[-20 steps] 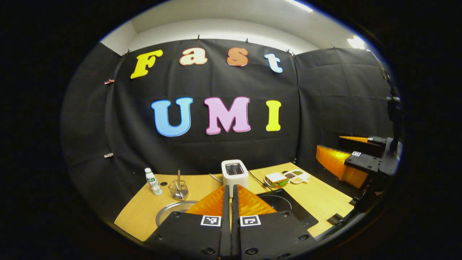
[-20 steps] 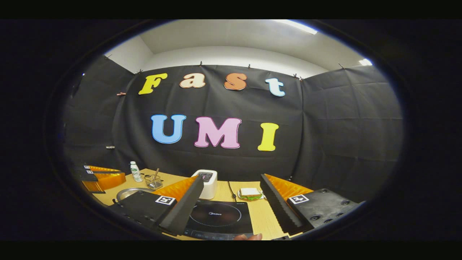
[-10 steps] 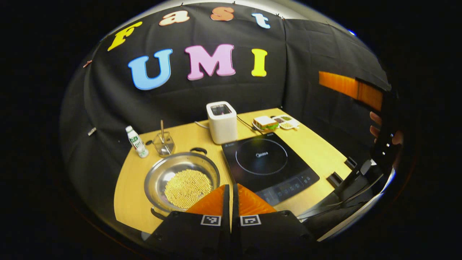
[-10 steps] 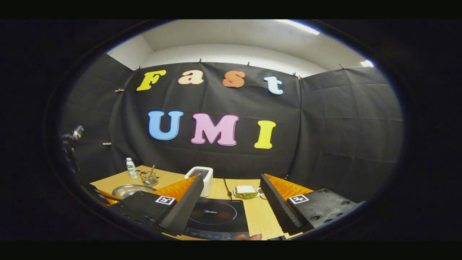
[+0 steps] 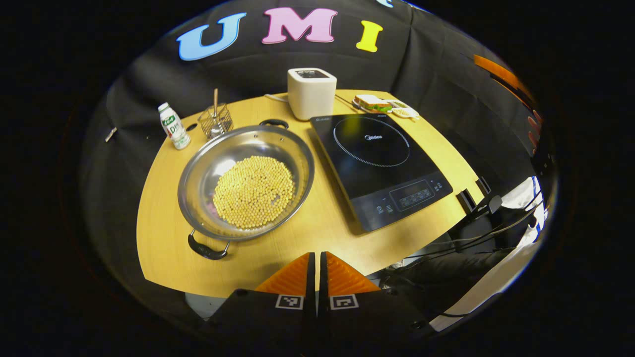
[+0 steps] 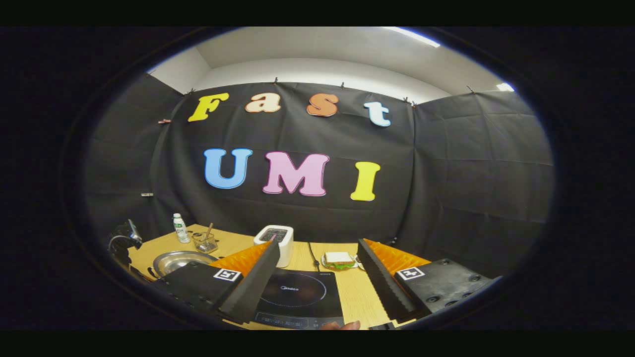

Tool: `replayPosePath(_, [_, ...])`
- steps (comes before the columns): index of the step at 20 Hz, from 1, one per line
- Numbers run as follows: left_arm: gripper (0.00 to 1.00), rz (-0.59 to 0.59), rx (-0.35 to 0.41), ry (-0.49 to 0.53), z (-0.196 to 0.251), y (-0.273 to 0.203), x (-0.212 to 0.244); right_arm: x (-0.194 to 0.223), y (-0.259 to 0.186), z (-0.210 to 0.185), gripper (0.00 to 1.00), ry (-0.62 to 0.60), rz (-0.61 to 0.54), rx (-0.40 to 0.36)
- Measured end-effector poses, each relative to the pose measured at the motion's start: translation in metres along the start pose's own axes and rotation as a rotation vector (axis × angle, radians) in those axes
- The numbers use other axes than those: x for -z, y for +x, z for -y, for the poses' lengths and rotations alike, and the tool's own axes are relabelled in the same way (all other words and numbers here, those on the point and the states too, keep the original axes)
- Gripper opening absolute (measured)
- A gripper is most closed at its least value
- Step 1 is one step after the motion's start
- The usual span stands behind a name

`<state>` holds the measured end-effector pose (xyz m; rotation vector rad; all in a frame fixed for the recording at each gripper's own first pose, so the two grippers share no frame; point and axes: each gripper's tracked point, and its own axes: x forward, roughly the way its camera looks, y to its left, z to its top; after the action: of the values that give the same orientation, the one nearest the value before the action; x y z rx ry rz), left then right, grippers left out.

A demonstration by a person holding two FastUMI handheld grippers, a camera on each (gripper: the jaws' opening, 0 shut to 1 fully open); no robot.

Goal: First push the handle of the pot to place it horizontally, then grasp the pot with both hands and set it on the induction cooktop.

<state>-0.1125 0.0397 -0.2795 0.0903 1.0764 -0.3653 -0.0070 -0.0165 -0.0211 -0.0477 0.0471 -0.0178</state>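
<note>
A wide steel pot (image 5: 246,183) holding yellow beans sits on the wooden table (image 5: 158,208), left of the black induction cooktop (image 5: 379,166). Its two black handles lie along a near-far diagonal: one at the near left (image 5: 207,248), the other at the far side (image 5: 274,122). My left gripper (image 5: 315,255) is shut and empty, hovering high over the table's front edge, near-right of the pot. My right gripper (image 6: 317,243) is open and empty, low in front of the cooktop (image 6: 297,295), with the pot (image 6: 178,260) off to its left.
Along the back of the table stand a white toaster (image 5: 311,91), a small bottle (image 5: 171,126), a wire cup with a stick (image 5: 216,119) and a sandwich plate (image 5: 377,103). Cables hang off the table's right front corner (image 5: 496,233).
My left gripper has risen and tipped downward, so it now looks down on the whole pot and cooktop. It stays shut. My right gripper has hardly moved and stays open.
</note>
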Motion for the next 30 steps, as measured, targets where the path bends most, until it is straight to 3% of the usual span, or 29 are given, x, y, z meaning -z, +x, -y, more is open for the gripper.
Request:
replayPosePath(7, [0.05, -0.118, -0.063, -0.002, -0.061, 0.020, 0.015, 0.005, 0.000, 0.010, 0.96, 0.006, -0.012, 0.026])
replayPosePath(15, [0.05, -0.221, -0.064, -0.065, -0.106, 0.046, 0.021, 0.008, 0.003, 0.011, 0.96, 0.001, -0.021, 0.037])
replayPosePath(18, [0.05, -0.220, -0.041, -0.090, -0.105, 0.053, 0.022, 0.009, 0.005, 0.011, 0.96, 0.003, -0.025, 0.042])
replayPosePath(24, [0.05, -0.232, -0.112, -0.066, -0.138, 0.050, 0.023, 0.013, 0.006, 0.006, 0.98, -0.003, -0.033, 0.039])
replayPosePath(30, [0.05, -0.207, -0.174, -0.127, -0.184, 0.049, 0.018, 0.015, 0.011, 0.004, 0.98, -0.011, -0.039, 0.041])
